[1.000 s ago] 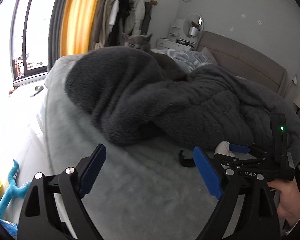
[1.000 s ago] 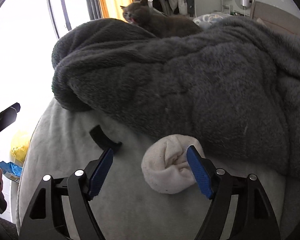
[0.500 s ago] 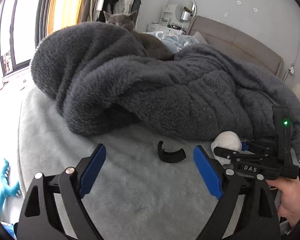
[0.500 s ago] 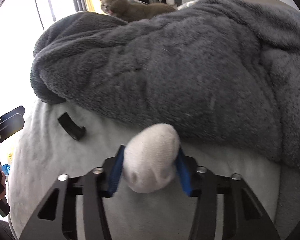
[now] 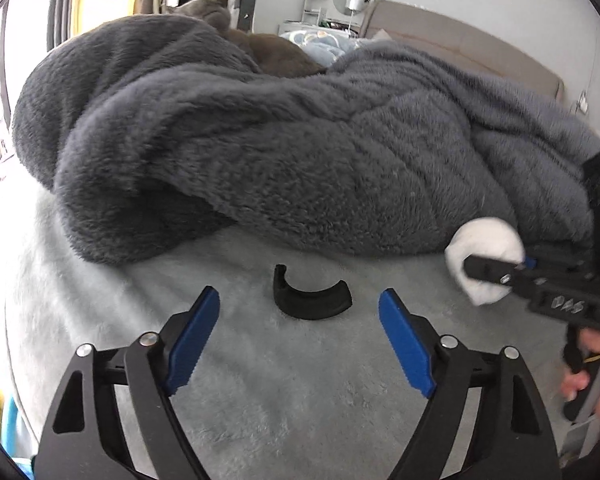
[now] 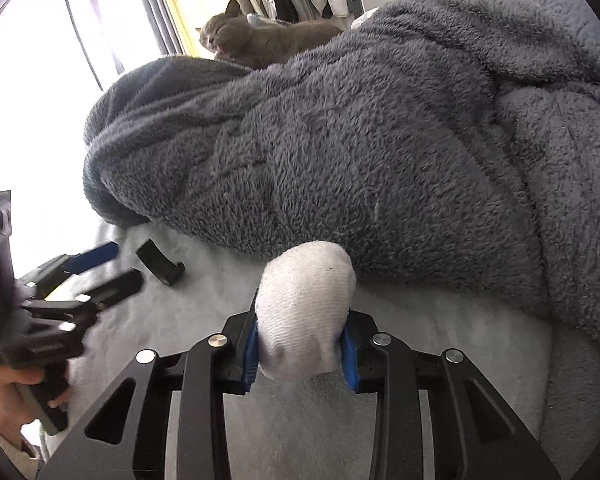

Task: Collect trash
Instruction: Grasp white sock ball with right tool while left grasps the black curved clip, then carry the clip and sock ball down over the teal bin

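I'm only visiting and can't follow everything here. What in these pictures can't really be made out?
- Cat: both views, body mostly behind the grey blanket.
- White sock: right view, its lower end is squeezed between the right gripper's fingers.
- Black curved piece: what it is, unclear.
- Window side: both views, washed out by glare.

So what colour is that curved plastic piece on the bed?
Black, clearest in the left wrist view.

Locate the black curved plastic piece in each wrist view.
Left wrist: black curved piece lies centre frame on the grey bedsheet, just ahead of the open left hand-held gripper.
Right wrist: at left, below the blanket's edge.
Shared landmark: the white sock.
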